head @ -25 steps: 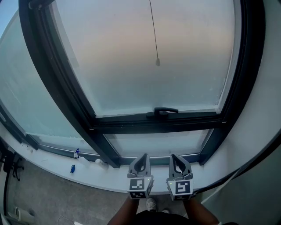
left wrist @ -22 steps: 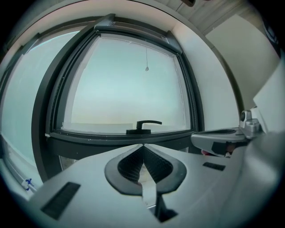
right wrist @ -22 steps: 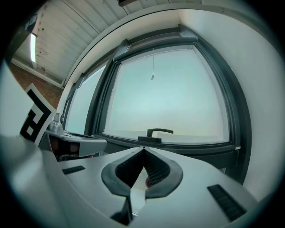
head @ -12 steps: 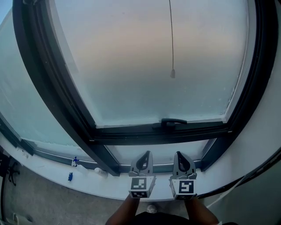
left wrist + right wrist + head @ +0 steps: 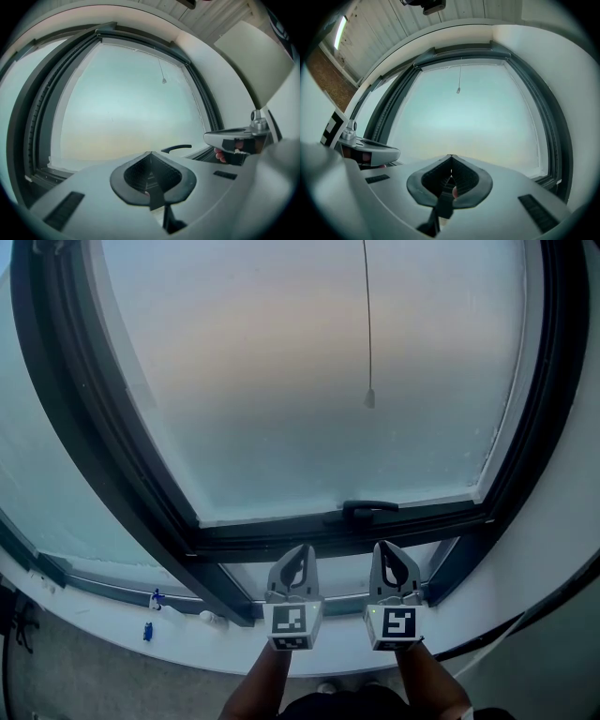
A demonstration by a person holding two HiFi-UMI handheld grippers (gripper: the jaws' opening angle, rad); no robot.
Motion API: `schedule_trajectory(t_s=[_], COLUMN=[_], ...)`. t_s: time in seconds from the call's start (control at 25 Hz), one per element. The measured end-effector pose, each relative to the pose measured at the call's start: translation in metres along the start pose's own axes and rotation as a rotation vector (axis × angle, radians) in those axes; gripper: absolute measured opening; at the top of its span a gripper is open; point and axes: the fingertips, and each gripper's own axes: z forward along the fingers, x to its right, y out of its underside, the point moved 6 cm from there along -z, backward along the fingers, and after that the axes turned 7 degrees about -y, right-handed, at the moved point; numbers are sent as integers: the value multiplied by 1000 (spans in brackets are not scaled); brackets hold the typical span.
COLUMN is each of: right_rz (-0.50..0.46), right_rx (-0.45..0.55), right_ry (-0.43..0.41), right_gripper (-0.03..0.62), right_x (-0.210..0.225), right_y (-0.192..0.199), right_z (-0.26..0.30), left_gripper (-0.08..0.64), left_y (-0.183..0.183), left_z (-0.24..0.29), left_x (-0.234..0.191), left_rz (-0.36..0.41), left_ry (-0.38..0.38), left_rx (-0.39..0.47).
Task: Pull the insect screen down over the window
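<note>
I see the screen's pull cord (image 5: 367, 324) hanging straight down the frosted pane (image 5: 262, 381), long axis vertical. Its small toggle (image 5: 369, 399) is at the lower end, above the dark window handle (image 5: 368, 509). Below, my left gripper (image 5: 301, 549) and right gripper (image 5: 383, 547) sit side by side, jaws closed on nothing, pointing at the window.

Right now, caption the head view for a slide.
Left claw and right claw, both shut, below the window handle; pull cord hangs untouched.
</note>
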Motion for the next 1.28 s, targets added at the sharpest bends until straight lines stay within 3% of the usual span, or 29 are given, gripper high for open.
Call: schedule_trajectory(t_s=[0.12, 0.52, 0.72, 0.84, 1.28], right_rz=[-7, -73, -93, -56, -128], right_rx=[30, 184, 237, 266, 435], right_ry=[-10, -35, -60, -34, 4], right_gripper=[3, 3, 3, 3, 3], right_x=[7, 28, 34, 42, 70], right_y=[-9, -45, -66, -81, -153], right_z=[8, 19, 27, 35, 43], left_gripper=[3, 3, 3, 3, 3], left_y=[-11, -54, -78, -97, -170], left_z=[12, 43, 48, 54, 71], left_x=[5, 19, 26, 26, 28], left_rz=[-13, 99, 87, 89, 159], left_ry=[1, -18, -33, -29, -32], left_rx=[15, 122, 192, 235, 362])
